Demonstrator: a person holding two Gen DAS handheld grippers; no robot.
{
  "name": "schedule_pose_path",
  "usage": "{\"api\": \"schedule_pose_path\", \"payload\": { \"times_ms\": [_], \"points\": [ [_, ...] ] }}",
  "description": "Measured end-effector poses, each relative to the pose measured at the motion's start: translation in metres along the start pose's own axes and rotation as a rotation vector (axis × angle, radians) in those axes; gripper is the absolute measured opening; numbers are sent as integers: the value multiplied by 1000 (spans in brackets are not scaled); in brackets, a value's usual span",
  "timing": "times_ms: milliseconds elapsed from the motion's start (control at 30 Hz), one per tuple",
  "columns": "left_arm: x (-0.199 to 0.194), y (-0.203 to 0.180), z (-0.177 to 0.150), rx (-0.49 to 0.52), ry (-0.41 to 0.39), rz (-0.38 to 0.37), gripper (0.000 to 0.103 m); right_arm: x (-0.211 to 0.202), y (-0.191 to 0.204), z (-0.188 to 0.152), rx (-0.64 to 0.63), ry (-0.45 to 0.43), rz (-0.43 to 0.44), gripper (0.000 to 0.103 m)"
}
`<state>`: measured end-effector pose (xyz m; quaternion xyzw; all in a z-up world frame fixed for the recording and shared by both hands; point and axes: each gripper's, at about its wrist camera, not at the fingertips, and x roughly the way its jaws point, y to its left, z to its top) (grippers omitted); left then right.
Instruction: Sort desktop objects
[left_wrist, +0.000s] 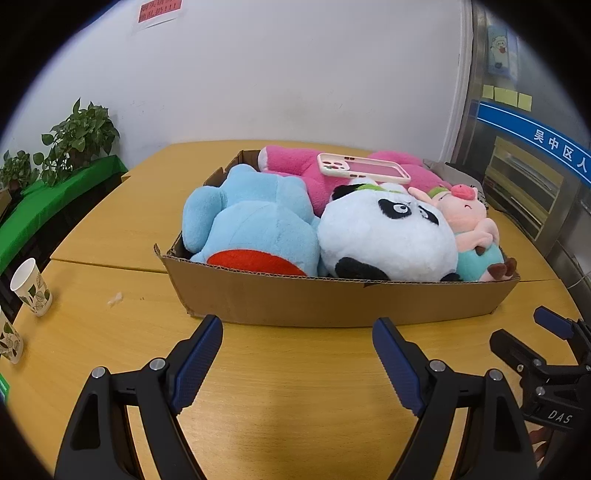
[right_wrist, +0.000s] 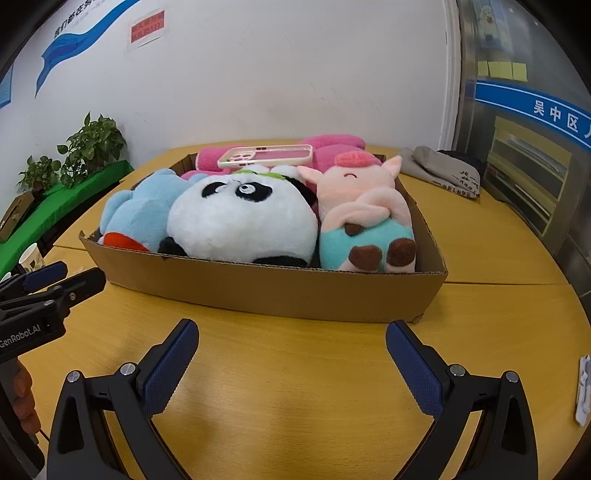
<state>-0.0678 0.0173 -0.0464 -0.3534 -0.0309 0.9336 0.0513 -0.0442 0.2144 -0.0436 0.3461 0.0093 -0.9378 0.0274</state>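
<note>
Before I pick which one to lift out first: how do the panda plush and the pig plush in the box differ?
The panda plush is a big round white ball with black eye patches; the pig plush is slimmer, pale pink with teal shorts and brown hooves. The panda fills the middle of the cardboard box; the pig is squeezed against the right wall. The pig's arms are crossed on its chest, while the panda shows only short black paws. Both are soft toys, touching each other.

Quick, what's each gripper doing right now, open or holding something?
Left gripper: open, holding nothing, above the table.
Right gripper: open, holding nothing, facing the box.
</note>
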Motion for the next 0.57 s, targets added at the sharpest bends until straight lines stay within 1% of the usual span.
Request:
{"api": "schedule_pose_path", "payload": {
  "times_ms": [167, 333, 500, 567],
  "points": [
    [0, -2, 0, 3, 0, -12, 83, -2, 0, 0, -8, -8, -2, 103],
    [-1, -6, -1, -4, 9, -48, 83, -3, -3, -3, 1, -3, 0, 103],
    [-3, -9, -7, -10, 32, 1, 83, -5, -5, -5, 3, -4, 3, 103],
    [-3, -10, -8, 4, 36, -24, 83, -6, -5, -5, 3, -5, 5, 103]
  ]
}}
